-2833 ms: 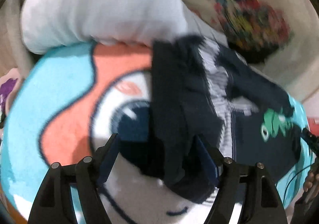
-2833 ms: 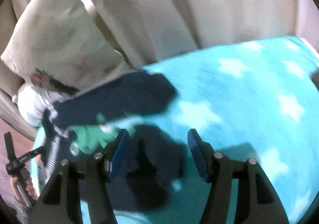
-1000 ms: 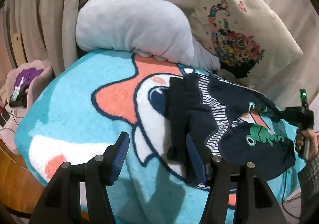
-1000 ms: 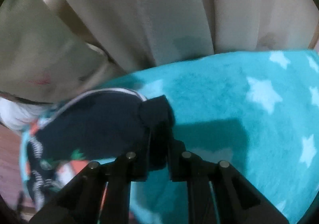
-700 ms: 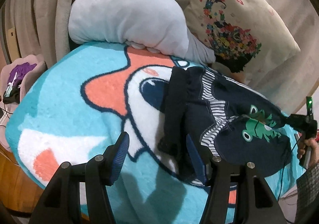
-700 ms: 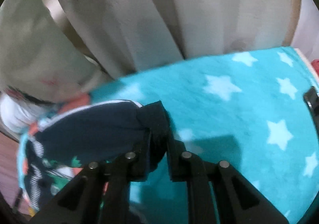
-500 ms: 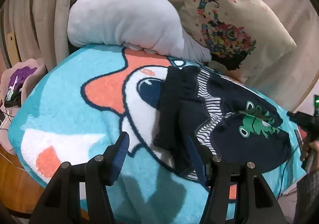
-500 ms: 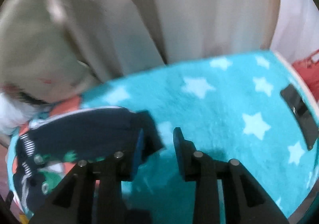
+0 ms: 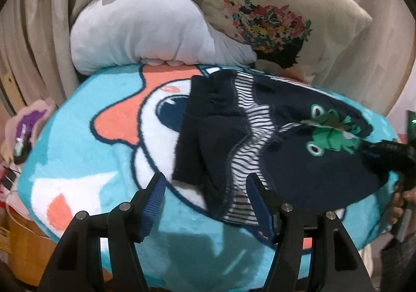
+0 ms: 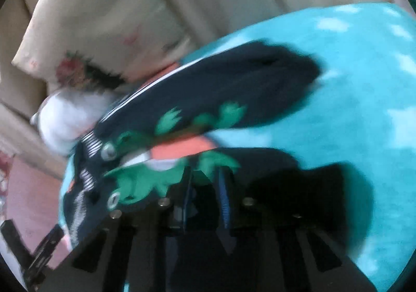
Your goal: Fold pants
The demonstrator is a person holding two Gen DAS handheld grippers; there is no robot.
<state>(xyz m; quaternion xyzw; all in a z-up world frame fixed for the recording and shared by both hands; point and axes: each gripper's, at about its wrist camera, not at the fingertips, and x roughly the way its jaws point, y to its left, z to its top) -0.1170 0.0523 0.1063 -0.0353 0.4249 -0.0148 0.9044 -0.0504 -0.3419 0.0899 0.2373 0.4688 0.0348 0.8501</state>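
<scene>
On a bed spread with a turquoise cartoon blanket [image 9: 78, 151], a pair of small navy pants [image 9: 260, 141] with a green frog applique [image 9: 330, 133] lies crumpled, waistband toward the left gripper [image 9: 205, 201] and legs trailing off toward the right gripper [image 10: 205, 188]. The left gripper's blue-padded jaws stand well apart and have just been opening a little further; the waistband's striped lining sits just ahead of and between them, but the pads press on nothing.

A second ago the right gripper was clamped on the dark cuff of one leg and drawing it outward across the starred part of the blanket. It has since let that cuff go, swept back along the garment, and its jaws have just been closing again, now nearly together over the frog patch on the near leg. The blurred right wrist view shows fabric between the pads, though whether they truly pinch it cannot be told.

The far leg now lies stretched flat, so the spreading looks half done; the near leg likely needs the same pull before any fold. A grey plush toy [image 9: 145, 29] and a floral cushion [image 9: 280, 11] rest against the curtain [image 9: 33, 32] behind.
</scene>
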